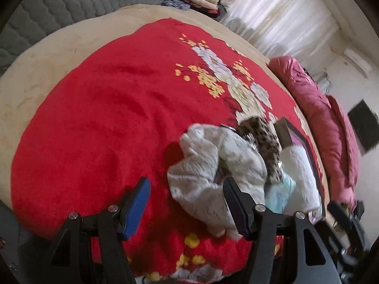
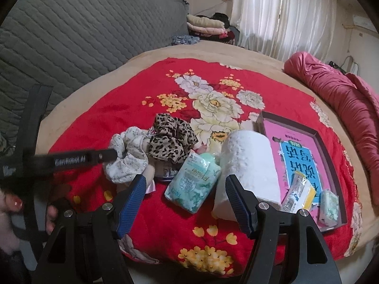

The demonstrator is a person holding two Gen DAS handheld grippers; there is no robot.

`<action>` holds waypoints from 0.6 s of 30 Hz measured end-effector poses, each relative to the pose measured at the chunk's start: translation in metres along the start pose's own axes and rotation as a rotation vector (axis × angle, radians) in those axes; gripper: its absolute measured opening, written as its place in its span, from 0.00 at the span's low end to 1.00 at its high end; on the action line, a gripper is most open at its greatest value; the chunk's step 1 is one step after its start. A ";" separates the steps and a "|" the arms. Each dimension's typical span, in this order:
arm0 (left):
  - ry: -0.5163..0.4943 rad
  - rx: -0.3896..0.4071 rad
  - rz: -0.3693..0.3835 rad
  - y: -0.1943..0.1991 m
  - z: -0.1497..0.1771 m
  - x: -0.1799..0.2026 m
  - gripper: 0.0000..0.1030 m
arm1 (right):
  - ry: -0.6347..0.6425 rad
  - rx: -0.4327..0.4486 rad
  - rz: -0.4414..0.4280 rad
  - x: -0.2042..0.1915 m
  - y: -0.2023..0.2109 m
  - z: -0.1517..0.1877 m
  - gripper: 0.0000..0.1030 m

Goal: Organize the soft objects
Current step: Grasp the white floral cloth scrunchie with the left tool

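While both grippers are hanging over the red floral blanket, the work is looking like the reach-in stage of sorting, with nothing yet picked up. The left gripper is standing with its jaws apart and empty, its right-hand pad lying against the near edge of the white floral scrunchie without any squeeze on it. The right gripper is likewise standing open and holding nothing, pointing down between the mint tissue pack and the paper roll. Those soft things are sitting in 1 loose cluster near the blanket's middle: the white scrunchie is touching the leopard scrunchie behind it, the tissue pack is lying just beside the roll, and the roll is leaning against the shallow tray with the pink book. 2 small packets are already lying in that tray. Judging by this, the next move is calling for the left jaws to be straddling a bunched fold of the white scrunchie and closing gently, lifting it clear without dragging the leopard one along
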State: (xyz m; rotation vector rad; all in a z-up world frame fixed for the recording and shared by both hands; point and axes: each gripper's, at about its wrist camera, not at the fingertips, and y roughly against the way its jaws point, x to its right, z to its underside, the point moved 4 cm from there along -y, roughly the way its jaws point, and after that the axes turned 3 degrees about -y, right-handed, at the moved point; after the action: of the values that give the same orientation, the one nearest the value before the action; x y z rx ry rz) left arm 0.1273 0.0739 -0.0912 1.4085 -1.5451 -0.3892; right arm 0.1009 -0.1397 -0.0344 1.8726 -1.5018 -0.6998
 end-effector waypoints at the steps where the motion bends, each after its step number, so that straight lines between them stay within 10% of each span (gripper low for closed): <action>1: 0.001 0.000 -0.001 -0.002 -0.001 -0.001 0.61 | -0.001 -0.004 0.001 0.000 -0.002 0.001 0.69; 9: -0.023 0.000 -0.012 -0.019 -0.008 0.001 0.61 | -0.004 -0.015 0.008 0.001 -0.016 -0.002 0.69; 18: -0.012 -0.027 0.053 -0.028 -0.014 0.001 0.32 | 0.002 -0.022 0.010 -0.002 -0.041 -0.016 0.69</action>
State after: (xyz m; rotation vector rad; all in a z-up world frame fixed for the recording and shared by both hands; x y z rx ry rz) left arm 0.1545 0.0707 -0.1056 1.3441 -1.5776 -0.3857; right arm 0.1384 -0.1288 -0.0548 1.8484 -1.4955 -0.7071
